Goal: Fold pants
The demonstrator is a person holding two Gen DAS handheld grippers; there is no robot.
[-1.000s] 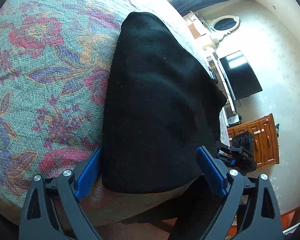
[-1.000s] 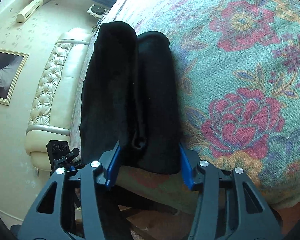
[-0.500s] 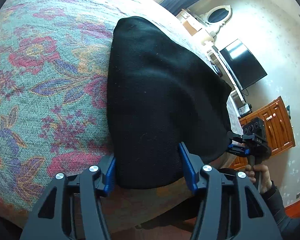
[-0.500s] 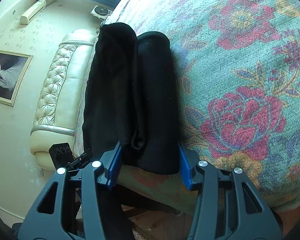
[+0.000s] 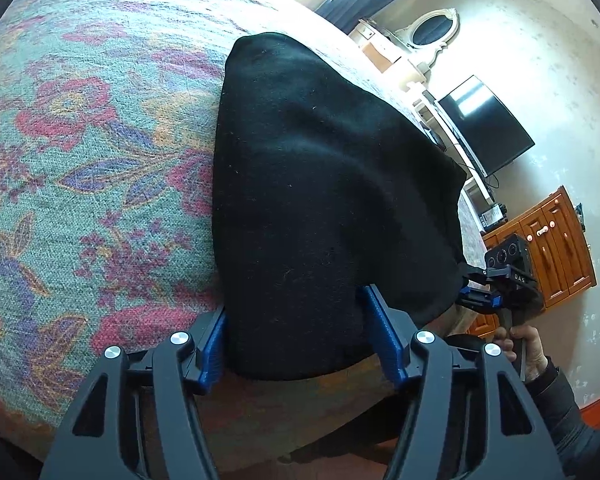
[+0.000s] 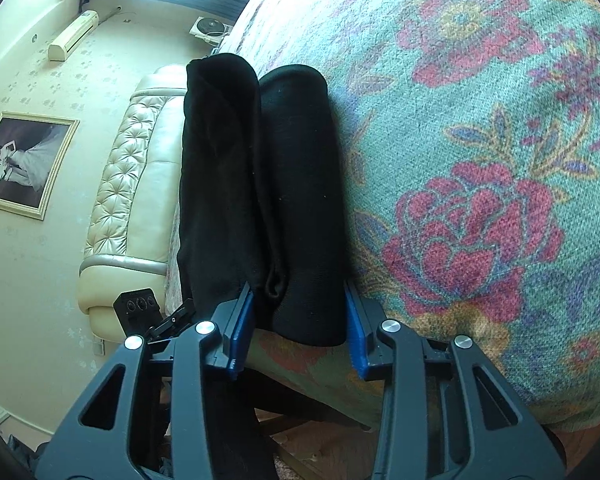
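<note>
The black pants point(image 5: 320, 208) lie on the bed point(image 5: 80, 160), near its front edge, already doubled into a long bundle with the 2 legs side by side; part of the cloth hangs off the edge toward the floor. Both tools work the near end, likely so the bundle can be lifted and folded away over itself.

The left tool point(image 5: 300, 344) has the end of the pants between its blue pads. Its jaws closed in and have just eased a little wider again; the left pad touches the cloth's side, the right pad sits against it too, yet whether they truly pinch I cannot tell.

The right tool point(image 6: 298, 328) straddles the end of the right-hand leg, 1 pad in the crease between the legs and 1 on the outer side. Its jaws have just been closing on that cloth and the pads appear to press it. In the left view this tool point(image 5: 496, 280) shows at the pants' far corner, held by a hand point(image 5: 520, 344).

Hidden: the pants' underside, the waistband, and how much cloth dangles below the bed. The black cloth swallows most fold lines.
</note>
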